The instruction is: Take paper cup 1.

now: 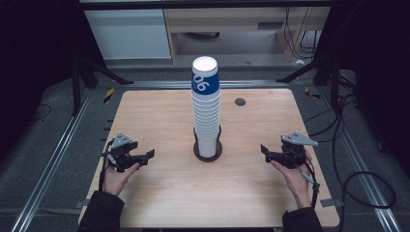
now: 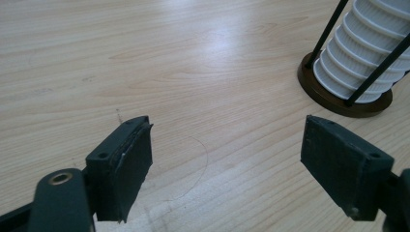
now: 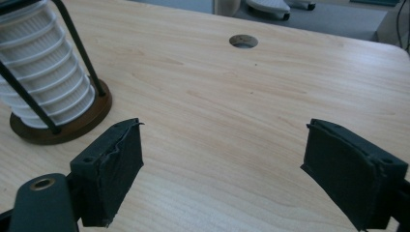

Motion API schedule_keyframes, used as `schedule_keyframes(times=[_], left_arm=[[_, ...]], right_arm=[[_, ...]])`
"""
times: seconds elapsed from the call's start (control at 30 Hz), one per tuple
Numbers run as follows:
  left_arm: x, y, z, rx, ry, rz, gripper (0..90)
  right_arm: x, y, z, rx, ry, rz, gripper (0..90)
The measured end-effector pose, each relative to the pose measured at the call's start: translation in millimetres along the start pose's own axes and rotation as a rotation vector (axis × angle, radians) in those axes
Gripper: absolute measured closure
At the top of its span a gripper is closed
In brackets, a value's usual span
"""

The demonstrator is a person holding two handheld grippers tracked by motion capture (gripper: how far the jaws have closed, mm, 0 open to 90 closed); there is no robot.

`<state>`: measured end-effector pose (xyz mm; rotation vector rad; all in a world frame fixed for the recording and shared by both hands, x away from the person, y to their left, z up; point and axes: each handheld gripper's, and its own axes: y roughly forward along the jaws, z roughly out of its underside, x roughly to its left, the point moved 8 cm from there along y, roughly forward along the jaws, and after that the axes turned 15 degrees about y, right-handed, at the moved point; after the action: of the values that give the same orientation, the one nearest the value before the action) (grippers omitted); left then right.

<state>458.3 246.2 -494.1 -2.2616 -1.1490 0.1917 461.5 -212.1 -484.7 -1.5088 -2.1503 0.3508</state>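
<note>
Tall paper-cup stack [image 1: 206, 108] in wire holder [image 1: 208, 150], tabletop [image 1: 159, 193] centre: light, thin-walled, crushable, so grip top cup's rim gently; left gripper [image 1: 145, 157] & right gripper [image 1: 267, 152] flank holder, jaws apart, empty.

It looks like a lab: a wooden worktop [image 1: 159, 193] inside a metal rail frame [image 1: 48, 164], cables [image 1: 358, 179] on grey floor

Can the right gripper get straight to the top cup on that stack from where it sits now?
Probably yes. The right gripper is open and empty, with bare table between it and the cup stack. The top cup stands clear above the holder's rods, so it would need only to rise.
</note>
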Motion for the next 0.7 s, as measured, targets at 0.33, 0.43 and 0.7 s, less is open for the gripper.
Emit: schedule_keyframes(times=[0.33,0.43,0.7], left_arm=[[-6.6,4.1,3.0,0.018,0.010,0.018,17.4],[-8.9,4.5,2.3,0.019,0.010,0.030,17.7],[-13.1,6.5,3.2,0.036,0.003,0.058,18.4]], right_arm=[[18.9,-6.2,-6.3,0.000,-0.012,-0.071,14.2],[27.4,-9.8,-13.1,-0.016,-0.024,-0.093,14.2],[47.2,-17.8,-35.6,-0.046,-0.056,-0.149,14.1]])
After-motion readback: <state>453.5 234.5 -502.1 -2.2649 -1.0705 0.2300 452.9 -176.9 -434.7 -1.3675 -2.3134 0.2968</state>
